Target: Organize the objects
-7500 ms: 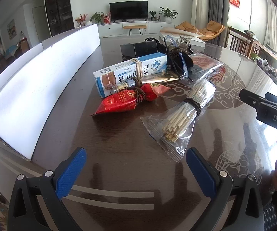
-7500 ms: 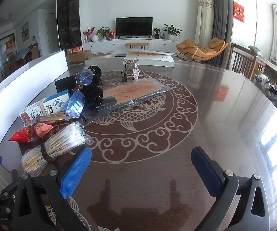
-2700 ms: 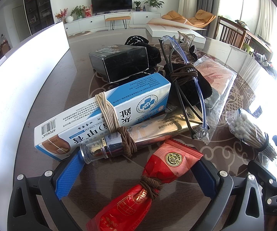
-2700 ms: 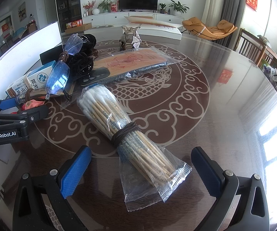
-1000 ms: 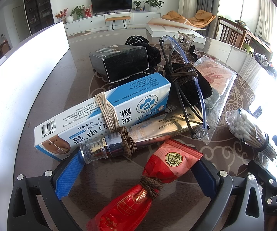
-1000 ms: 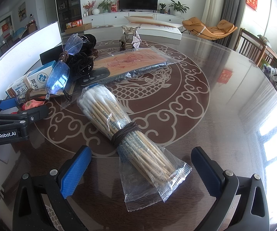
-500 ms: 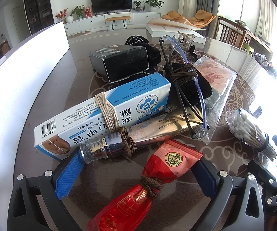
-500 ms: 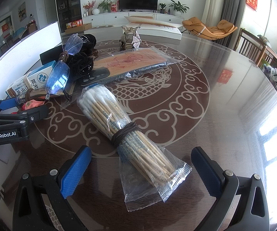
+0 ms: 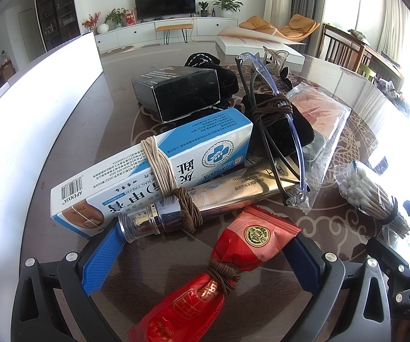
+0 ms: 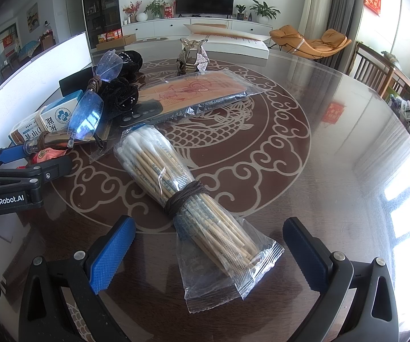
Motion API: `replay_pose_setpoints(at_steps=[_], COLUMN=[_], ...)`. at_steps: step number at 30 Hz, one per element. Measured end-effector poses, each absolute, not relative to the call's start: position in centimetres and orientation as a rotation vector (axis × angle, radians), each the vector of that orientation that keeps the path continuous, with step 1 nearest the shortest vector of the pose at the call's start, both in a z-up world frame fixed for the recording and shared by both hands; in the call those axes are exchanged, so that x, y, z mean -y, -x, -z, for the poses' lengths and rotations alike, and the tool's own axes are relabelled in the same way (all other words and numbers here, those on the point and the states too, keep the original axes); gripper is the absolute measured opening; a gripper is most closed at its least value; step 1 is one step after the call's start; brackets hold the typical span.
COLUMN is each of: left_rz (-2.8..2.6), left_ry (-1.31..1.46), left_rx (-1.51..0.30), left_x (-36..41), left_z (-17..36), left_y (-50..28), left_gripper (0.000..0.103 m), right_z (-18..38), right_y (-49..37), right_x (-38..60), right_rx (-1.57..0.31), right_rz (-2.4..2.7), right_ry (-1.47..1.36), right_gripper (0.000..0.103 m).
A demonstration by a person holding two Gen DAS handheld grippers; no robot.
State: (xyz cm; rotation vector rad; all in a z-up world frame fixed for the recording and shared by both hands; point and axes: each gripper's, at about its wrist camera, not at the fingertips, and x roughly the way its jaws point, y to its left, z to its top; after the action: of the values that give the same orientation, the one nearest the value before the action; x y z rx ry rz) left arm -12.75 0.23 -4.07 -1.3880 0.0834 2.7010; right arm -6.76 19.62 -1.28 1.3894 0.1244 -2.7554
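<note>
Left wrist view: left tool (image 9: 202, 259) spread wide, both blue pads low over the dark glossy surface (image 9: 91, 131), straddling a red candy packet (image 9: 219, 273) cinched at the middle with brown cord. Just beyond the packet, a gold cream tube (image 9: 219, 196) with a clear cap, tied with cord to a blue-and-white nail cream box (image 9: 153, 171); cap end almost touching the left blue pad. Farther back, a black box (image 9: 182, 91), then clear glasses (image 9: 273, 125) bound with cord over a black pouch (image 9: 290, 131). At right, a flat bagged packet (image 9: 324, 114) and the bag of cotton swabs (image 9: 370, 188), near the dark body of the other tool at the frame edge. Right wrist view: right tool (image 10: 205, 253) likewise wide open, gripping nothing, pads on either side of the cotton swabs (image 10: 176, 188), which lie diagonally on the dragon-patterned surface (image 10: 290, 148), white tips pointing away, a dark cord around the middle, the sealed bag end between the pads without touching either. Left tool (image 10: 31, 159) visible at the left edge, around the red packet. Behind, a silver ornament (image 10: 192, 57) near the surface's far side.
</note>
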Motion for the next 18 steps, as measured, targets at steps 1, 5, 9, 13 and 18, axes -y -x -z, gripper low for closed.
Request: replay_pose_setpoints(at_steps=[1, 5, 9, 13, 18], left_rz=[-2.701, -2.701, -2.701, -2.701, -2.702], left_ry=[1.388, 1.388, 1.388, 1.388, 1.388], left_rx=[-0.083, -0.083, -0.083, -0.083, -0.084], left_x=[-0.21, -0.21, -0.22, -0.21, -0.23], left_z=[4.06, 4.06, 4.07, 4.06, 4.07], left_y=[12.72, 12.72, 12.74, 12.72, 12.73], left_gripper=[0.103, 0.103, 0.103, 0.103, 0.103], right_z=[1.28, 1.30, 1.29, 1.28, 1.27], right_y=[6.76, 6.78, 6.78, 6.82, 6.76], right_x=[-19.62, -19.56, -19.55, -19.52, -19.44], right_rx=[-0.125, -0.124, -0.124, -0.121, -0.123], right_rz=[2.755, 2.747, 2.747, 2.742, 2.737], right_ry=[-1.389, -1.388, -1.387, -1.387, -1.384], right_gripper=[0.103, 0.103, 0.103, 0.103, 0.103])
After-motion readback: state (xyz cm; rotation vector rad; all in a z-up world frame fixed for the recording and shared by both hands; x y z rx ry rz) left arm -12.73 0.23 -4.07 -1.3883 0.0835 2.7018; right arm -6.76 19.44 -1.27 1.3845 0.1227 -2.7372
